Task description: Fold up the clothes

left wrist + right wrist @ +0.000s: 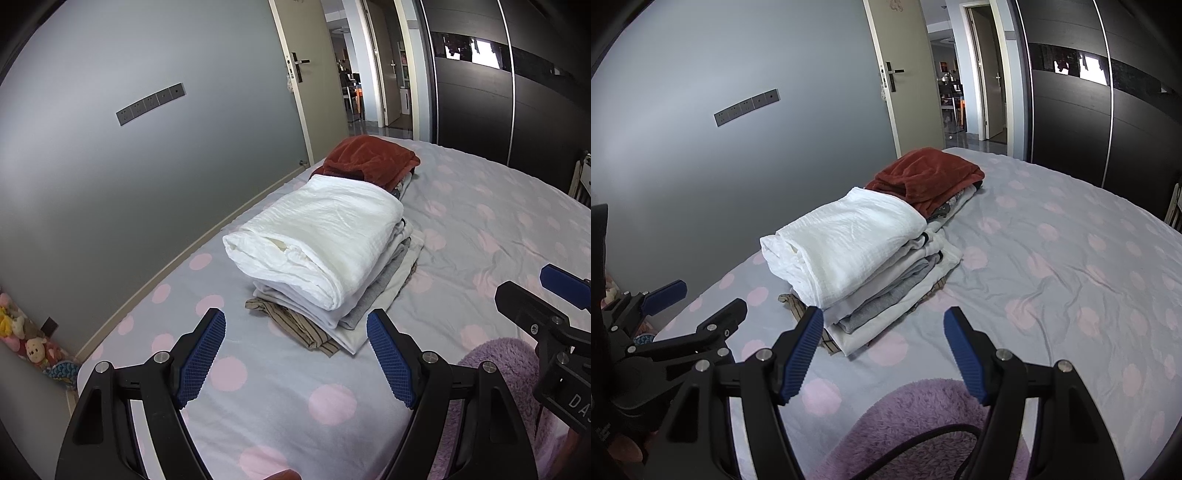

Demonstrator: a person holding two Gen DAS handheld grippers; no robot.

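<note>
A stack of folded clothes (347, 291) lies on the bed, topped by a folded white garment (317, 236) (846, 236). Behind it sits a second pile with a rust-red fleece (369, 157) (931, 173) on top. A striped brown garment (295, 325) pokes out at the bottom of the near stack. My left gripper (295, 354) hovers open just short of the stack, holding nothing. My right gripper (882, 347) is open too, to the right of the stack's near corner. A fuzzy purple garment (908, 424) (509, 373) lies below the right gripper.
The bed sheet (1052, 266) is grey with pink dots and stretches out to the right. A grey wall (110, 166) runs along the bed's left side, with stuffed toys (29, 347) on the floor. A dark wardrobe (1108, 110) and an open door (908, 81) stand beyond.
</note>
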